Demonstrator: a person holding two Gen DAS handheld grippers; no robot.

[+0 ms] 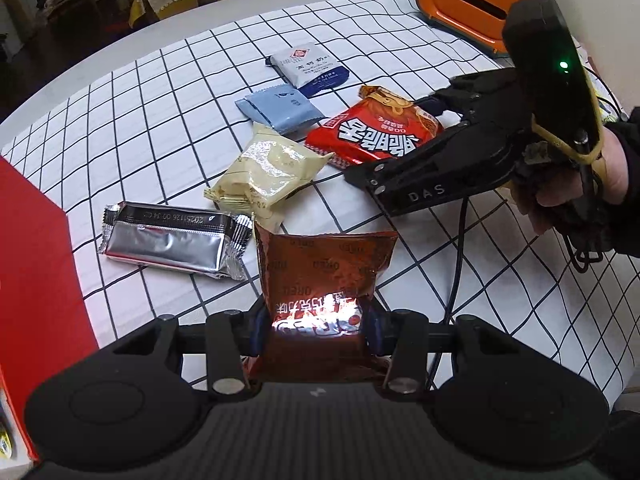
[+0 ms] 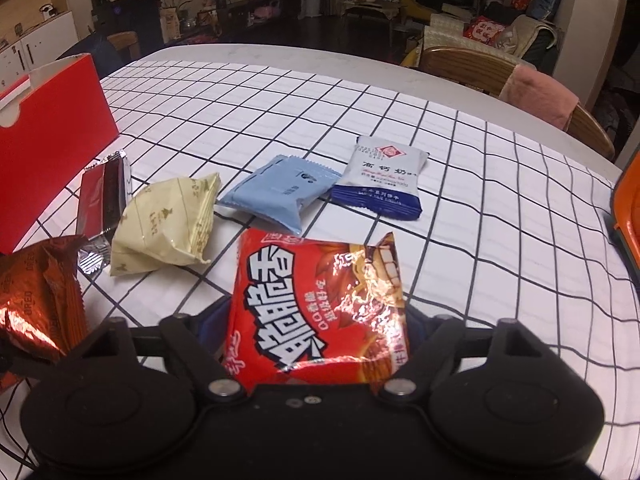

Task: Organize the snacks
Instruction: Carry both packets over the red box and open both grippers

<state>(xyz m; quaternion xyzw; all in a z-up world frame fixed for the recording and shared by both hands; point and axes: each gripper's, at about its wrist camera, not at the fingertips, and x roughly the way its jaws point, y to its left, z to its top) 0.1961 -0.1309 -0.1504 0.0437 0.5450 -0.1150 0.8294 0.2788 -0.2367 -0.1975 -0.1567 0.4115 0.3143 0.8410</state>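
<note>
L tongs [image 1: 316, 334] gripping crinkly, light Oreo pack [image 1: 324, 276]; R tongs [image 2: 316, 344] straddling slippery red pack [image 2: 320, 304] at 6 o'clock, contact unclear; pinching edges advised.

"OREO" on brown foil packet [image 1: 326, 276]; "DAS" on right gripper [image 1: 394, 152]; "20251126" on silver wrapper [image 1: 168, 240]

The red box [image 1: 36, 264] runs off the left edge. The orange case [image 1: 468, 4] is cropped at the top. The brown Oreo packet's [image 1: 324, 280] lower end disappears between the left claw [image 1: 316, 332].
</note>
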